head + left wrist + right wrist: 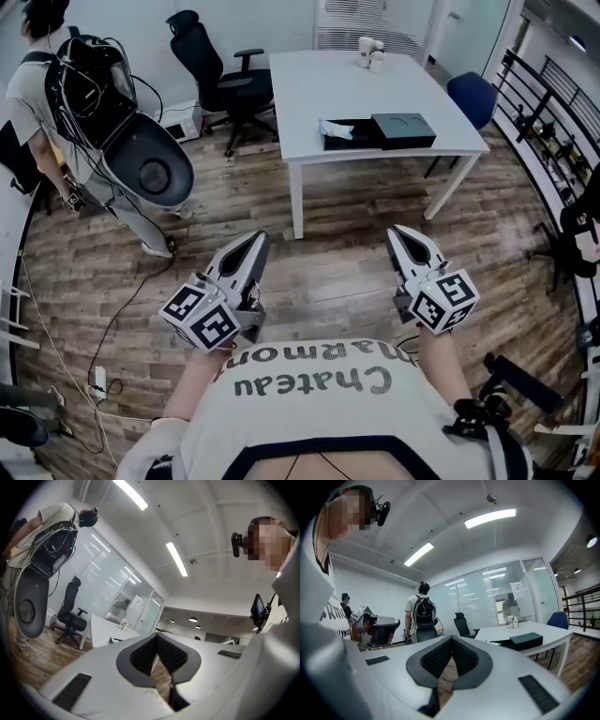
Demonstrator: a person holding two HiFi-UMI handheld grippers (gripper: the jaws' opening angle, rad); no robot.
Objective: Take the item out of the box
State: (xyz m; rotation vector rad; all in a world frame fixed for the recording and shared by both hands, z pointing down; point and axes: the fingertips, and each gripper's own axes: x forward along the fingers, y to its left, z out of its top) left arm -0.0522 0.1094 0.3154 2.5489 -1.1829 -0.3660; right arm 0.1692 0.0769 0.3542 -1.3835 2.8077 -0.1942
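Step in hand: approach, reach not begun. Left gripper (255, 241) and right gripper (403, 232) are held low, close to the body, over bare wood floor (337, 272), well apart from the tabletop (328, 84). Left gripper view: jaws together at the tips, nothing between them. Right gripper view: the same, pads meeting and empty. The box (350, 135) sits near the front edge of the tabletop, open, with a dark slab touching its right side, probably its lid (403, 129). A pale item (335, 128) shows at the left end of the box; too small to tell what it is or how it lies. The right gripper view also catches the box end-on at the table edge. Judgement: task not yet started on the object. The next move calls for closing the gap to the tabletop, opening one pair of jaws wide enough for the item, and coming in from above; the other gripper may need to steady the box so it does not lift with it.
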